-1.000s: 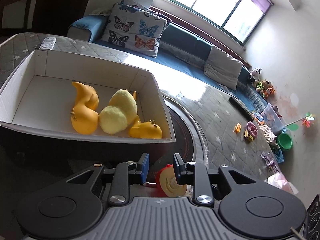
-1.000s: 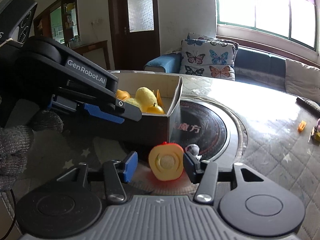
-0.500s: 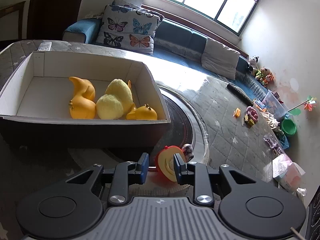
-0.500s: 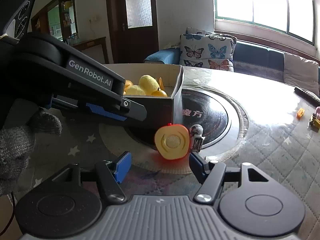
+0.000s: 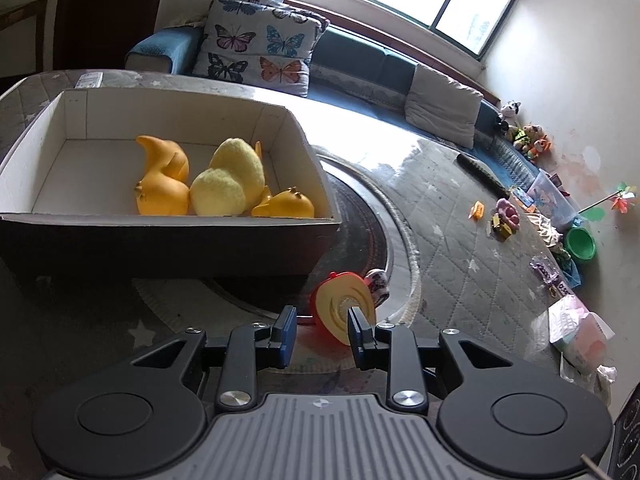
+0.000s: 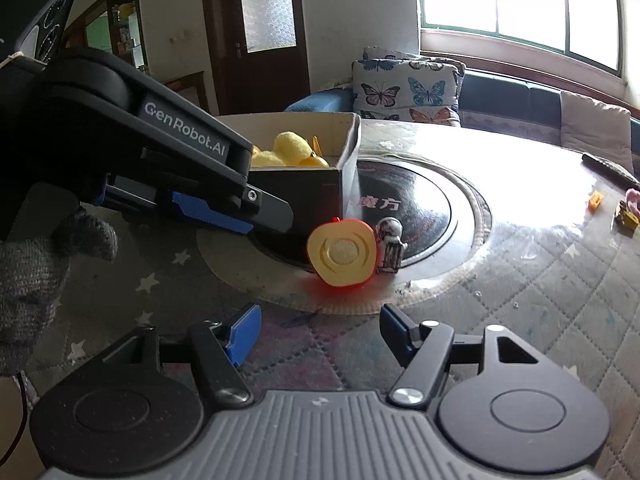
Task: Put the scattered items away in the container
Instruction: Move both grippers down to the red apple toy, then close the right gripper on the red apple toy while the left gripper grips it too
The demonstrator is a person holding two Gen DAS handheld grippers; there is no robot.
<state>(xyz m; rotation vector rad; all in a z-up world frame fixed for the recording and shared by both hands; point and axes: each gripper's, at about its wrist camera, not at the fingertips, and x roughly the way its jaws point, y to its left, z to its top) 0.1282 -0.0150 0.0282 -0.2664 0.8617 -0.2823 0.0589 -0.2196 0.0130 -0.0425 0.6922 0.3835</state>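
A red toy apple half with a yellow cut face (image 5: 346,306) (image 6: 343,251) lies on the table just in front of the cardboard box (image 5: 168,236) (image 6: 344,148). A small grey figurine (image 6: 390,249) (image 5: 376,283) stands against it on the right. The box holds two orange ducks (image 5: 162,184) and a yellow plush (image 5: 232,178). My left gripper (image 5: 322,334) is open, its fingertips just short of the apple. My right gripper (image 6: 318,330) is open wide and empty, a short way back from the apple. The left gripper's finger (image 6: 224,212) shows in the right wrist view, left of the apple.
A round dark turntable (image 6: 404,200) sits beside the box. Small toys (image 5: 502,218) and a remote (image 5: 482,178) lie on the far right of the quilted table. A sofa with butterfly cushions (image 5: 260,54) runs behind. Clutter and a green bowl (image 5: 580,244) are at the right.
Both grippers have drawn back from the apple half. The right gripper has opened wider and now stands clear of it. The apple lies on the table.
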